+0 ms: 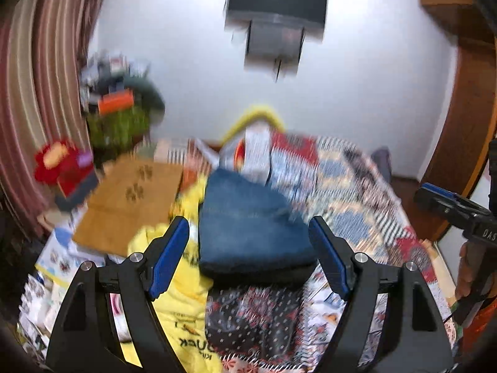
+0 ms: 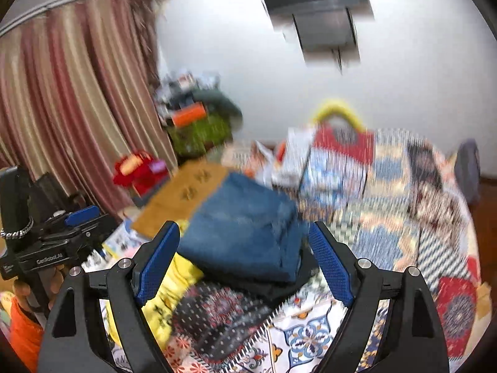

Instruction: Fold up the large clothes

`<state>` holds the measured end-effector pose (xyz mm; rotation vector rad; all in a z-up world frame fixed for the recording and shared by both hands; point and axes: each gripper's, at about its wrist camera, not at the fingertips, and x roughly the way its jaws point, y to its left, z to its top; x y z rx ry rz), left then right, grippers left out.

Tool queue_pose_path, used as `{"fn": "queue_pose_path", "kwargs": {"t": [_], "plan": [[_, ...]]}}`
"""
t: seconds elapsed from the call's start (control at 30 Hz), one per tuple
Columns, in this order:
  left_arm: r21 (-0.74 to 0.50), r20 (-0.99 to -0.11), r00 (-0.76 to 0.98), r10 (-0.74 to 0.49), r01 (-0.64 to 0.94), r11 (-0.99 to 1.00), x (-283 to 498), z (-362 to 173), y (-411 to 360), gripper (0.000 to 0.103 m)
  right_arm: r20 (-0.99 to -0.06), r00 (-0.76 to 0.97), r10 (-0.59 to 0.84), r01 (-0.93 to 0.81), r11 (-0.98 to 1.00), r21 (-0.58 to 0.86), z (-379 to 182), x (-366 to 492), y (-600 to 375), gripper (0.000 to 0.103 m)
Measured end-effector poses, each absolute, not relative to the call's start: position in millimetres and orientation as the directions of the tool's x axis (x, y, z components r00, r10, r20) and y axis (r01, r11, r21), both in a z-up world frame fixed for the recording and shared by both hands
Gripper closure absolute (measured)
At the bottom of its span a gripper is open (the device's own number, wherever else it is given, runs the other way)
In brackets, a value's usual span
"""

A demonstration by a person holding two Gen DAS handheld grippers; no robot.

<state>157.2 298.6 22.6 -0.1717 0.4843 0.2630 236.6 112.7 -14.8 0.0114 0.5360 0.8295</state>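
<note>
Jeans lie folded into a compact stack on the patterned bedspread, on a dark item. Both views blurred. Left gripper jaws apart, nothing held; right gripper likewise apart, empty. I judge the jeans approx. done. Yellow shirt and dark floral garment lie loose beside the stack, prob. unfolded.

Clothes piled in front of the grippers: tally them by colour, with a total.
Blue folded jeans: 1
Black folded garment under them: 1
Yellow printed shirt: 1
Dark red-and-white patterned garment: 1
Total: 4
</note>
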Motion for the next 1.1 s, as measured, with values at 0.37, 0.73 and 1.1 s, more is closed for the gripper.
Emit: {"fn": "queue_pose_path", "kwargs": {"t": [0.37, 0.73, 1.1], "plan": [[0.001, -0.162, 0.924, 0.345, -0.349, 0.937, 53.9, 69.9, 201.0, 0.024, -0.156, 0.64, 0.753, -0.744, 0.657, 0.118, 29.6, 128.1, 70.8, 0.02], [-0.004, -0.116, 0.914, 0.389, -0.393, 0.92, 31.8, 48.5, 179.2, 0.001, -0.116, 0.723, 0.681, -0.673, 0.732, 0.103, 14.0, 110.2, 57.7, 0.0], [0.021, -0.133, 0.912, 0.387, -0.388, 0.921, 34.4, 37.8, 166.7, 0.001, -0.148, 0.757, 0.636, -0.628, 0.771, 0.104, 6.7, 111.5, 51.7, 0.0]]}}
